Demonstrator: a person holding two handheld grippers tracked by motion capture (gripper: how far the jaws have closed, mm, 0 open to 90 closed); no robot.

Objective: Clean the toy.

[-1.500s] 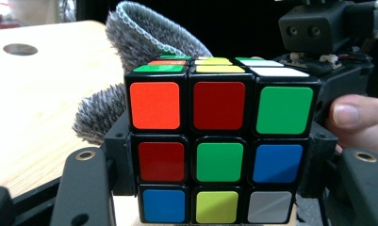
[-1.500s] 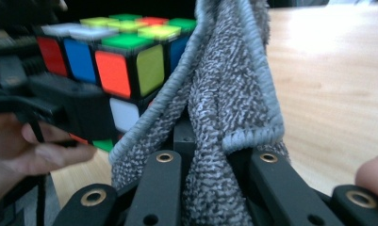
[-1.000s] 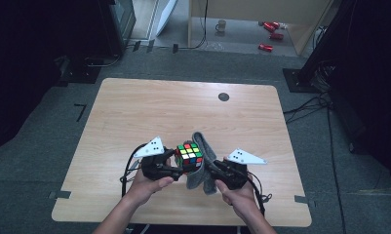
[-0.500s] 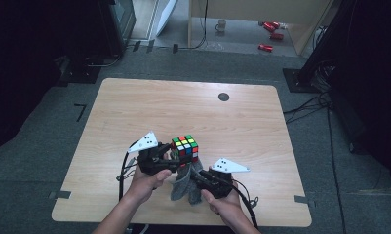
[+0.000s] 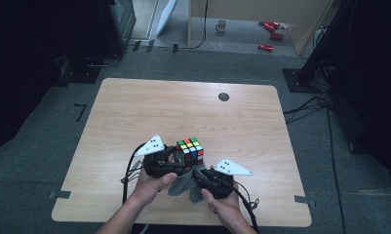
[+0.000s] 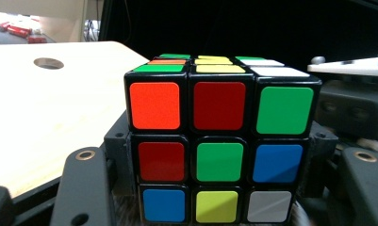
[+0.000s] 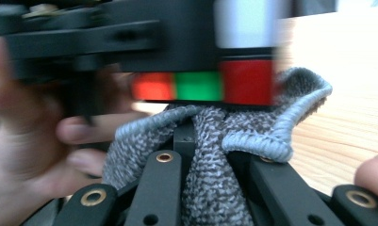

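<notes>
grey cloth (image 7: 210,155) is pinched in the right tongs (image 5: 199,176), under the cube (image 5: 190,150). the left tongs (image 5: 176,157) clamp the cube at the lower middle of the high view, over the counter (image 5: 134,112). the step looks like wiping the cube; next, rub the cloth along its underside while the cube is kept steady.

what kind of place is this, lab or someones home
Probably a lab or workshop: a bare wooden table on grey carpet, cables trailing over the floor, and dark equipment stands around it.
</notes>
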